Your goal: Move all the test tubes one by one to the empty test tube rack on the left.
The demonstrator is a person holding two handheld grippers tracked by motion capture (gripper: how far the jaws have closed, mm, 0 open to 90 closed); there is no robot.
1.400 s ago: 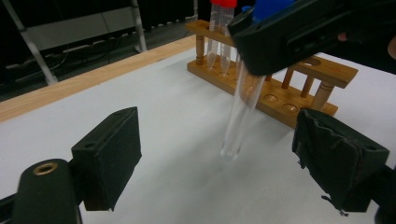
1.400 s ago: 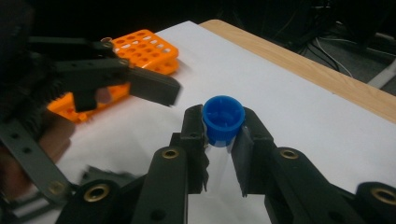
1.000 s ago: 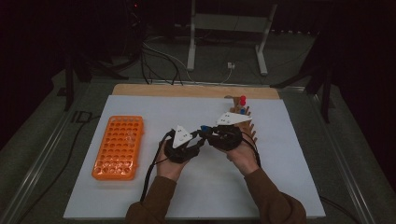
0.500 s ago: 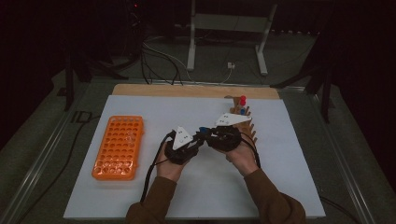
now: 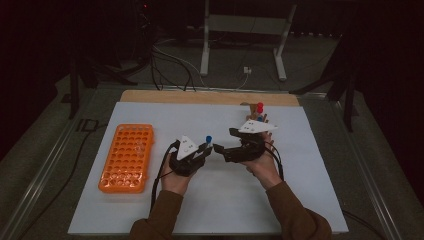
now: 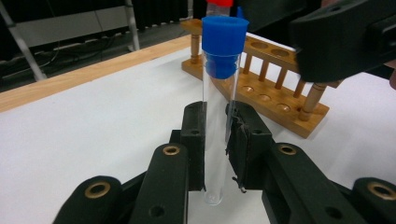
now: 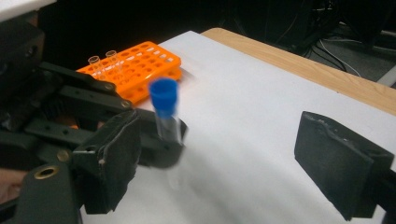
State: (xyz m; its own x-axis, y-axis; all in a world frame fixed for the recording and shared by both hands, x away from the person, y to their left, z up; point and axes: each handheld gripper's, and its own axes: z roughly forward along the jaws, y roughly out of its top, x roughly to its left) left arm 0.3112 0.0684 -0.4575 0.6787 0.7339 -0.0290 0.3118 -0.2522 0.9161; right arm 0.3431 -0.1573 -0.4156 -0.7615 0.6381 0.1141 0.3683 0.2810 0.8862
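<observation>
The left gripper (image 5: 206,148) is clamping a clear test tube with a blue cap (image 6: 215,116); in the left gripper view its 2 pads (image 6: 195,140) are pressing the glass on both sides at about mid-height. The tube is standing upright above the white sheet (image 5: 150,210), its rounded bottom hanging just below the pads and its cap rising well above them.

The right gripper (image 5: 226,142) is sitting just beside the tube, facing the left one. Its jaws have just been opening and are now standing wide apart. In the right gripper view the tube (image 7: 167,116) is showing beside the near pad (image 7: 112,154) and well apart from the far pad (image 7: 341,158), with neither pad pressing on it.

The wooden rack (image 5: 257,116) is standing just behind the right hand (image 5: 262,162), near the sheet's far edge, and is carrying a red-capped tube (image 5: 260,106). The orange rack (image 5: 127,156) is lying well to the left, parallel to the sheet's left edge, with 2 uncapped tubes (image 7: 102,63) in its far end.

Bare sheet is lying open between the orange rack and the left hand (image 5: 175,175), and again from the right hand out to the right edge. A wooden strip (image 5: 200,97) is bordering the sheet along the far side.
</observation>
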